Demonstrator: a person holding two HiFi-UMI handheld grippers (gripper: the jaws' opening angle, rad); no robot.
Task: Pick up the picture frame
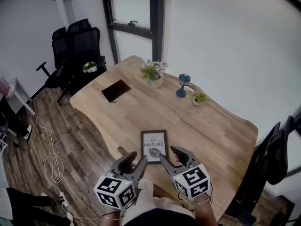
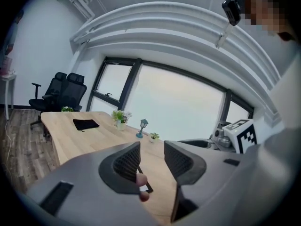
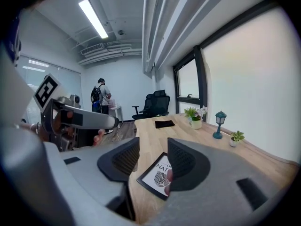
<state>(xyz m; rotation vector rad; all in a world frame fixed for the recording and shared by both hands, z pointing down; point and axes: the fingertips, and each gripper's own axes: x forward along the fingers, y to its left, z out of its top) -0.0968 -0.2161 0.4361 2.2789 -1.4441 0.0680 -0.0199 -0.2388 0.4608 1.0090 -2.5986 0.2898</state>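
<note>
The picture frame (image 1: 154, 146), dark-rimmed with a leaf print and the word NATURE, lies flat on the wooden table (image 1: 211, 131) near its front edge. My left gripper (image 1: 134, 166) hovers just left of the frame's near end, jaws apart and empty. In the left gripper view only a corner of the frame (image 2: 146, 188) shows below the left gripper (image 2: 152, 161). My right gripper (image 1: 173, 157) stands open over the frame's near right corner. The right gripper view shows the frame (image 3: 157, 175) on the table beyond the right gripper (image 3: 154, 157), untouched by either pad.
Farther back on the table are a black pouch (image 1: 115, 90), a flower pot (image 1: 154, 74), a blue lantern (image 1: 183, 85) and a small plant (image 1: 199, 99). Office chairs (image 1: 77, 46) stand at the far left, another chair (image 1: 277, 154) at the right. A cable (image 1: 54, 166) lies on the floor.
</note>
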